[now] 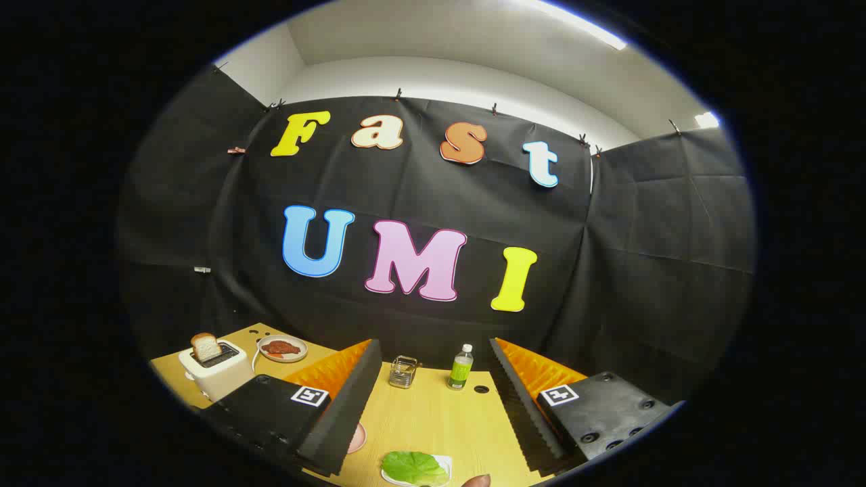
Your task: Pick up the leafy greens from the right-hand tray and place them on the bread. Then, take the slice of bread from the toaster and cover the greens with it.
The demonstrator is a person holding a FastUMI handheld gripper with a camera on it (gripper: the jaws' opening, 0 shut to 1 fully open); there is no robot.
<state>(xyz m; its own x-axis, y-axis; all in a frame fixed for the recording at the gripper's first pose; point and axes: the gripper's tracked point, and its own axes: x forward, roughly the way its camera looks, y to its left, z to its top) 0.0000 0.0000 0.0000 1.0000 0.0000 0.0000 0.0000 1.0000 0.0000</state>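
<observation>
While my gripper (433,406) hangs above the wooden table (433,412), its two fingers stand spread wide apart with nothing held between them, bare tabletop showing in the gap. From my remote seat I see the leafy greens (414,467) lying on a white tray (443,464) close below, between the fingers and nearer to me than their tips. A small rounded brownish shape (477,481) sits just beside the tray; I cannot tell what it is. A sliver of a pink plate (357,437) peeks out from behind the left-hand finger (342,419), and what it carries is hidden.

Well off past that finger, a cream toaster (215,372) stands near the table's far corner with a slice of bread (206,346) sticking upright out of its slot. Just beside the toaster, a round plate (283,348) holds something reddish (280,348), possibly meat.

Beyond the fingers, toward the back of the table, a small metal wire holder (403,371) and a green bottle with a white cap (461,367) stand apart from each other, with a dark round hole (481,389) in the tabletop near the bottle. Black cloth (643,270) walls the booth behind.
</observation>
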